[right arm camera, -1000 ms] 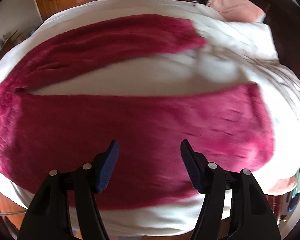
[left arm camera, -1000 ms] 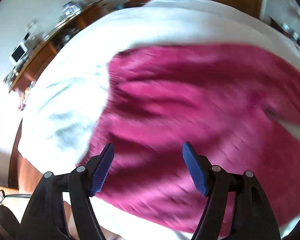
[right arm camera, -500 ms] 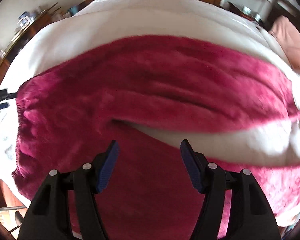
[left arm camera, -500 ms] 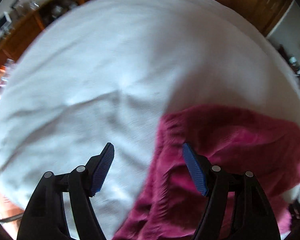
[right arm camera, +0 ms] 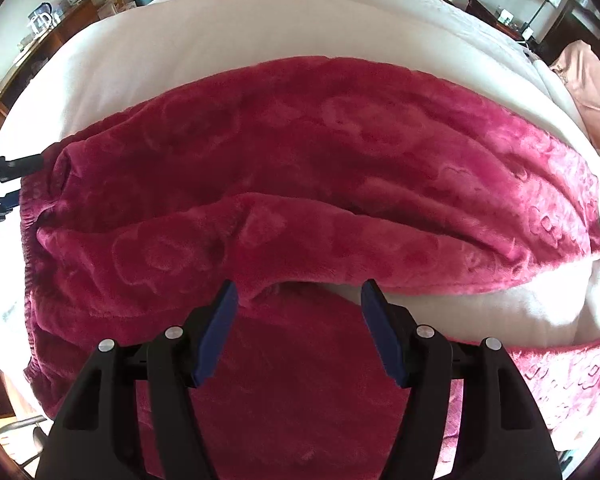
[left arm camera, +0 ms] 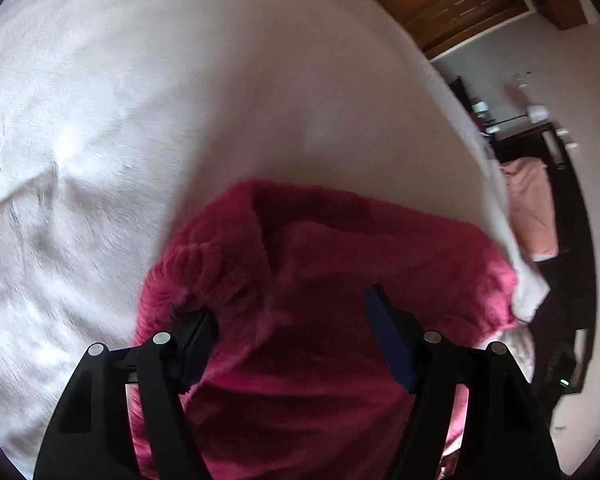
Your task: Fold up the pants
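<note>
Both jaws wide open: left gripper [left arm camera: 288, 336] right at the waistband end of the pants [right arm camera: 320, 168], right gripper [right arm camera: 296, 320] over the crotch, pants spread across the bed [right arm camera: 260, 24].

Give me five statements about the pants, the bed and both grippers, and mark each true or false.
1. The pants are magenta fleece. True.
2. The right gripper is clamped shut on a leg. False: its jaws stand open over the fabric.
3. The pants lie on a white bedspread. True.
4. The left gripper hovers over bare bedspread only. False: pants fabric lies between its open jaws.
5. The pants are already folded into a small square. False: both legs lie stretched out, with bedspread showing between them.
</note>
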A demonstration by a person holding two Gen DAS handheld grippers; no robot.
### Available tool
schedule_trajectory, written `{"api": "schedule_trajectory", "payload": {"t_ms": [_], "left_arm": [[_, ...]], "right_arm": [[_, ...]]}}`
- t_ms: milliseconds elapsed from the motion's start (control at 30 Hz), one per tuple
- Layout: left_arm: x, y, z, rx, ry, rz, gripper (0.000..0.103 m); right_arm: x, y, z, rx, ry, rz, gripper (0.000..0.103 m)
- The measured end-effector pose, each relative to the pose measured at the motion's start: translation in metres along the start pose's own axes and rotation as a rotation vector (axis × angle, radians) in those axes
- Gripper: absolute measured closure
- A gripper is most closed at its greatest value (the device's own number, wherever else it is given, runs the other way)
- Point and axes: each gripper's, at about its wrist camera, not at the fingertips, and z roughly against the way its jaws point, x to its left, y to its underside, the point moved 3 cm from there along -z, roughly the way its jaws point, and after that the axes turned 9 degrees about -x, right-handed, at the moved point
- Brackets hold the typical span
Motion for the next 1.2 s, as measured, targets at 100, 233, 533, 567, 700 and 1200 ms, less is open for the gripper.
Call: {"api": "schedule_trajectory", "payload": {"t_ms": [100, 233, 533, 567, 700, 1200], "left_arm": [[0.021, -0.014, -0.014, 0.010, -0.045, 0.081, 0.058], [0.041, -0.038, -0.003, -0.052, -0.048, 0.164, 0.088], [0.030, -0.060, 0.009, -0.110, -0.063, 0.087, 0.089], [0.028, -0.057, 0.004, -0.101, -0.079, 0.082, 0.088], [0.021, -0.050, -0.001, -0.092, -0.107, 0.084, 0.085], [-0.025, -0.033, -0.028, -0.091, -0.305, 0.020, 0.044]], "right_arm": [[0.007, -0.006, -0.001, -0.011, 0.001, 0.011, 0.038], [0.002, -0.013, 0.004, -0.030, 0.024, 0.005, 0.038], [-0.037, -0.038, -0.005, -0.076, 0.083, -0.021, 0.038], [-0.043, -0.043, -0.007, -0.085, 0.086, -0.018, 0.038], [-0.070, -0.070, -0.035, -0.080, 0.107, -0.013, 0.038], [-0.262, -0.094, -0.048, -0.074, 0.188, -0.301, 0.038]]}}
